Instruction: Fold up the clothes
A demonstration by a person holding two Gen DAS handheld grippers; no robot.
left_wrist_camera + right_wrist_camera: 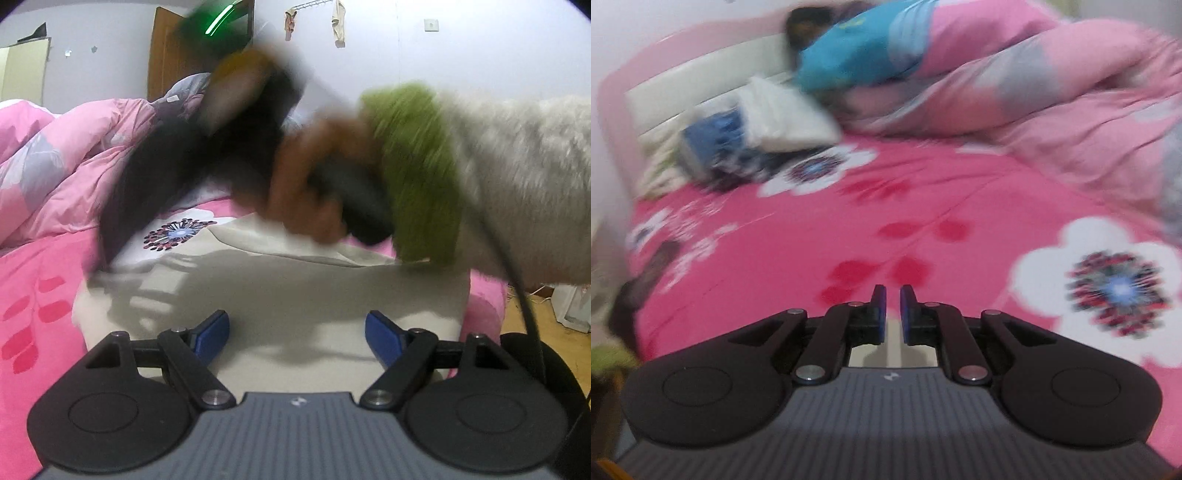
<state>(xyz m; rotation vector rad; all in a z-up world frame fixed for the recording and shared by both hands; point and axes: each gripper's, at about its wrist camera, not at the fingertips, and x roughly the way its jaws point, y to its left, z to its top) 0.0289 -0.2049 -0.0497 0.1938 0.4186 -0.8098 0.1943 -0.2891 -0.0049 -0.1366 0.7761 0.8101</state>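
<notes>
Left fingers: blue pads (212, 334) set wide apart, nothing between them

Left gripper (297, 332): low centre of its frame, hanging just over the cream garment, the wide gap fit for taking an edge; whether it touches the cloth I cannot tell

Right fingers: blue pads (881, 310) nearly together, a thin slit left; nothing seen in the slit, though pale cloth shows just behind the pads

Right gripper (893, 310): low centre of its own frame, aimed across the pink sheet; in the left view it is a dark blur at centre, tip down at the garment's far left corner, probably working that corner

Hand (306, 184): centre right of the left view, wrapped round the right gripper's handle, blurred by motion

Sleeve (517, 177): fuzzy grey with a green cuff, right of the frame

Cream garment (280, 288): spread flat on the bed, centre of the left view, with a fold or layered edge along its far side; how far folded, I cannot judge

Pink sheet (775, 240): flowered, under everything

Duvet (1052, 92): bunched at upper right, clear of the working space

Pillow (790, 110): white, upper left, by the headboard
</notes>
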